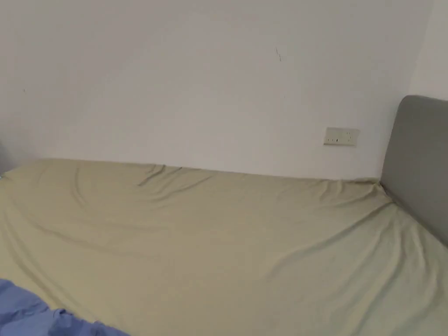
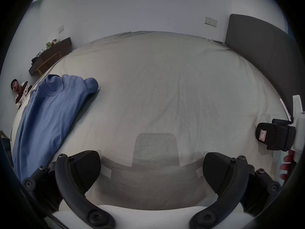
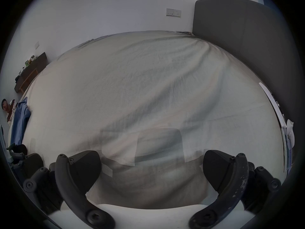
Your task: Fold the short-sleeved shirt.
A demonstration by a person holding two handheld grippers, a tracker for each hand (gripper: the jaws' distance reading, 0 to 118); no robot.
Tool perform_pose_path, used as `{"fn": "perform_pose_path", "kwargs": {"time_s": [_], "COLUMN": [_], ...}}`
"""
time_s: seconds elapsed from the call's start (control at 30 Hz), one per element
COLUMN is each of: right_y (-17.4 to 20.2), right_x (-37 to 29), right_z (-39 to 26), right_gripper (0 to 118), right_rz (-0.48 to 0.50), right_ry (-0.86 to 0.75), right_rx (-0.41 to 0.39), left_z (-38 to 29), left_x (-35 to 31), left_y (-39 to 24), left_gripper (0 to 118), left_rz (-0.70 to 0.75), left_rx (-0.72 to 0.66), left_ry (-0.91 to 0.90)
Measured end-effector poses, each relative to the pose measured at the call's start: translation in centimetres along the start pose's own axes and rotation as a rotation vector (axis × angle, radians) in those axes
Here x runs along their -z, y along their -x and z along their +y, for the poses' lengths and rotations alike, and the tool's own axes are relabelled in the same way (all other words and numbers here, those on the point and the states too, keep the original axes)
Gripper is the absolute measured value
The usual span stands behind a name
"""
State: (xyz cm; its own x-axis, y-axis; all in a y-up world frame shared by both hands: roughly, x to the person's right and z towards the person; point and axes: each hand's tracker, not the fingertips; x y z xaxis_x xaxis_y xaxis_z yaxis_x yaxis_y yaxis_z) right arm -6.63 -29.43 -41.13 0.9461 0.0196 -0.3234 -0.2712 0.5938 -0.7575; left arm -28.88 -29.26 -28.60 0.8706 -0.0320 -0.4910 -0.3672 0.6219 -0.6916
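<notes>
A blue short-sleeved shirt (image 2: 49, 117) lies along the left edge of the bed, collar toward the far end, folded lengthwise into a long strip. A corner of the shirt (image 1: 30, 315) shows at the bottom left of the head view, and a sliver of it (image 3: 19, 121) at the far left of the right gripper view. My left gripper (image 2: 151, 171) hovers over bare sheet to the right of the shirt, jaws wide apart and empty. My right gripper (image 3: 151, 171) is open too, over the sheet farther right. The right gripper's body (image 2: 277, 136) appears at the right edge of the left gripper view.
The bed sheet (image 1: 227, 245) is pale and wrinkled, with a grey headboard (image 1: 420, 162) at the right and a white wall behind. A person (image 2: 19, 92) sits by the bed's left side. A dark desk (image 2: 49, 55) with small items stands at the far left.
</notes>
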Motion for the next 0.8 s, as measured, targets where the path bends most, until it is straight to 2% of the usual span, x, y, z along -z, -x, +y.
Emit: {"fn": "perform_pose_path", "kwargs": {"time_s": [0.17, 0.2, 0.23, 0.3, 0.47, 0.53, 0.6, 0.67, 0.7, 0.73, 0.77, 0.8], "right_y": [0.4, 0.2, -0.1, -0.9, -3.3, -3.8, -3.7, -3.2, -2.4, -0.5, 2.1, 5.2], "right_x": [-1.1, -3.0, -4.9, -9.8, -23.8, -28.4, -31.1, -32.4, -33.5, -34.9, -36.1, -36.5], "right_z": [0.7, 1.0, 1.2, 3.3, 10.3, 11.1, 10.9, 10.7, 10.9, 10.9, 10.8, 10.3], "right_gripper": [118, 118, 118, 118, 118, 118, 118, 118, 118, 118, 118, 118], "right_rz": [-0.022, -0.020, -0.002, 0.030, 0.060, 0.048, 0.001, -0.067, -0.122, -0.190, -0.294, -0.441], "right_ry": [0.008, -0.053, -0.180, -0.374, -0.835, -1.014, -1.113, -1.103, -1.074, -1.088, -1.156, -1.218], "right_rx": [0.008, 0.008, 0.026, 0.035, 0.114, 0.133, 0.130, 0.110, 0.051, -0.066, -0.296, -0.625], "left_z": [0.8, 1.5, 2.5, 5.4, 12.2, 12.6, 11.8, 10.8, 10.3, 9.9, 9.5, 9.6], "left_x": [-1.8, -3.4, -5.4, -11.4, -26.1, -28.8, -30.7, -31.8, -32.7, -33.3, -33.6, -32.8], "left_y": [0.1, 0.6, 1.1, 2.3, 4.5, 5.5, 6.2, 6.8, 8.0, 10.0, 12.6, 16.2], "left_gripper": [118, 118, 117, 117, 118, 118, 118, 118, 118, 118, 118, 118], "left_rz": [0.005, 0.002, 0.002, -0.006, 0.056, 0.081, 0.111, 0.093, 0.024, -0.079, -0.207, -0.372], "left_rx": [-0.001, -0.008, -0.032, -0.051, -0.019, -0.017, -0.028, -0.017, 0.002, -0.102, -0.301, -0.566], "left_ry": [-0.002, -0.025, -0.111, -0.379, -0.910, -1.080, -1.170, -1.139, -1.098, -1.107, -1.102, -1.020]}}
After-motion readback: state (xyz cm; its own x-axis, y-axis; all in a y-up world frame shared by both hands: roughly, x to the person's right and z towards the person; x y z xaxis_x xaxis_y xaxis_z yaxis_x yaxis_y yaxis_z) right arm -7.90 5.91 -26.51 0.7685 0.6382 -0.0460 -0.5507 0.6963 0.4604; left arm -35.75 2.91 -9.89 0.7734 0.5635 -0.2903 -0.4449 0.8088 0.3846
